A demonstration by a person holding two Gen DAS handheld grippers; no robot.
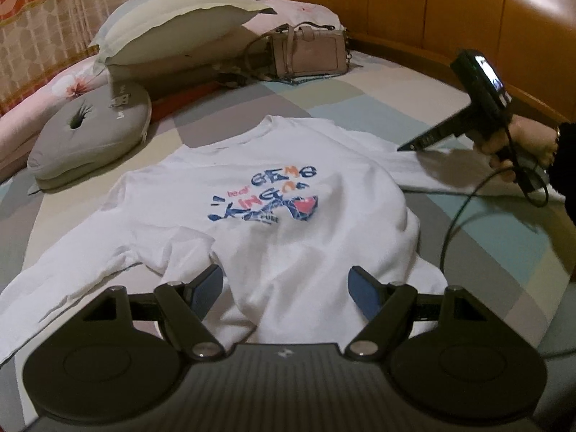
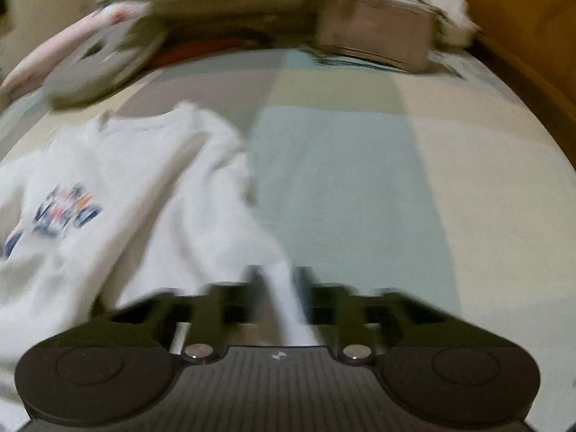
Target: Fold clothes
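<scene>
A white long-sleeved sweatshirt point(image 1: 273, 244) with a blue and red print lies face up on the bed, collar at the far end. My left gripper point(image 1: 284, 288) hovers open over its lower hem, nothing between the blue pads. At the right a person's hand holds my right gripper point(image 1: 405, 148), its tip down on the right sleeve point(image 1: 439, 172). The right wrist view is blurred: a strip of white sleeve point(image 2: 284, 298) runs between the fingers of the right gripper point(image 2: 280, 284), which is shut on it. The sweatshirt's body point(image 2: 144, 198) lies to the left.
Checked bed sheet point(image 1: 486, 237) under everything. Pillows point(image 1: 172, 25), a grey cushion point(image 1: 93, 136) and a beige handbag point(image 1: 309, 54) crowd the far end. Wooden headboard point(image 1: 432, 7) runs along the right. A black cable point(image 1: 453, 223) trails from the right gripper across the sheet.
</scene>
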